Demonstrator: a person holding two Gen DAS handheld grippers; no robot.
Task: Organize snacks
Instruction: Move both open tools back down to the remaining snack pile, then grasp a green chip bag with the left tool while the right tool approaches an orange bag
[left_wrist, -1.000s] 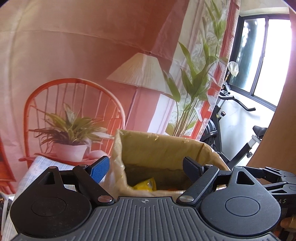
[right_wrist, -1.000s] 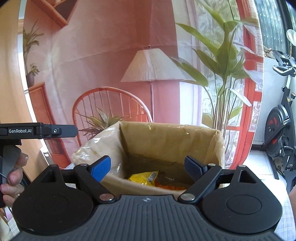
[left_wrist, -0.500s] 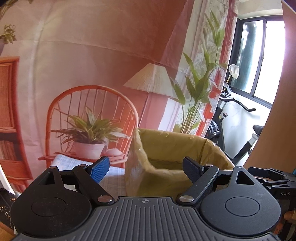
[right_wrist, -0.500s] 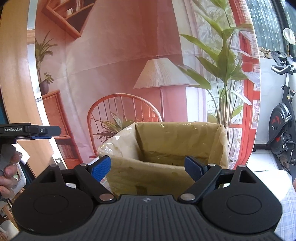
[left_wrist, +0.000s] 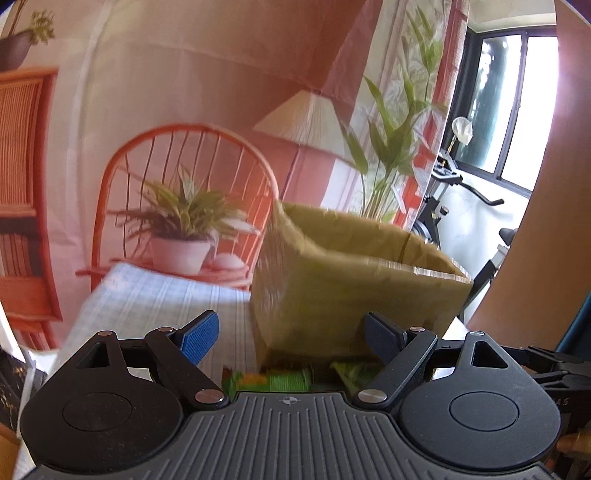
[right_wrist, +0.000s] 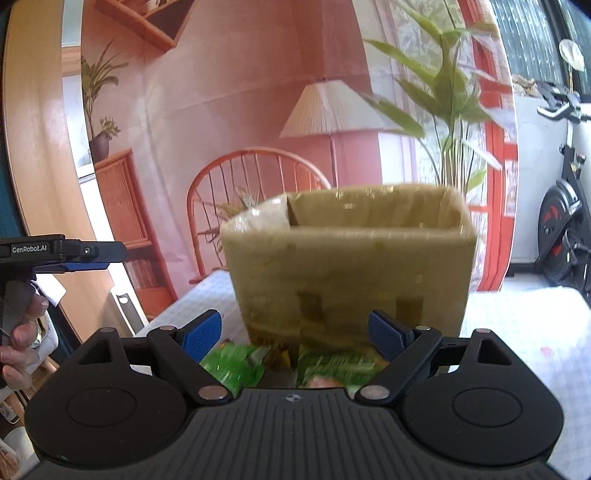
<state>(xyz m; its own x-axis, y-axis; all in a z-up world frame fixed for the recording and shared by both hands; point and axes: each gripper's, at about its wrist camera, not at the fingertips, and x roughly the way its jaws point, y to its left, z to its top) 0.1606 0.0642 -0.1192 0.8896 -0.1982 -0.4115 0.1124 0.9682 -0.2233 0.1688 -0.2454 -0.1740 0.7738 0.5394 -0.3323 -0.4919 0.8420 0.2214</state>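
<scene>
Both grippers point forward and slightly downward, toward a cardboard box (right_wrist: 351, 266) that stands on a table with a pale checked cloth (left_wrist: 159, 302). The box is wrapped in shiny tape and its top is open; from this low angle the inside cannot be seen.

The left gripper (left_wrist: 291, 338) has its jaws spread wide, and nothing is between the blue pads (left_wrist: 197, 338). In its view the box (left_wrist: 354, 280) stands ahead and a little to the right, with one corner turned toward the camera. Just under the fingers, in front of the box, lie green snack packets (left_wrist: 284, 380), partly hidden by the gripper body.

The right gripper (right_wrist: 295, 336) is also released, with empty space between its fingers (right_wrist: 201, 336). It faces the front wall of the box almost squarely. The green snack packets (right_wrist: 236, 365) lie on the cloth (right_wrist: 517, 325) close to the foot of the box, directly below the open fingers; whether the fingers touch them cannot be told.

In the right wrist view, at the left edge, the person's left hand (right_wrist: 22, 328) is closed around the handle of the left gripper (right_wrist: 74, 254), which is held level beside the right one.
</scene>
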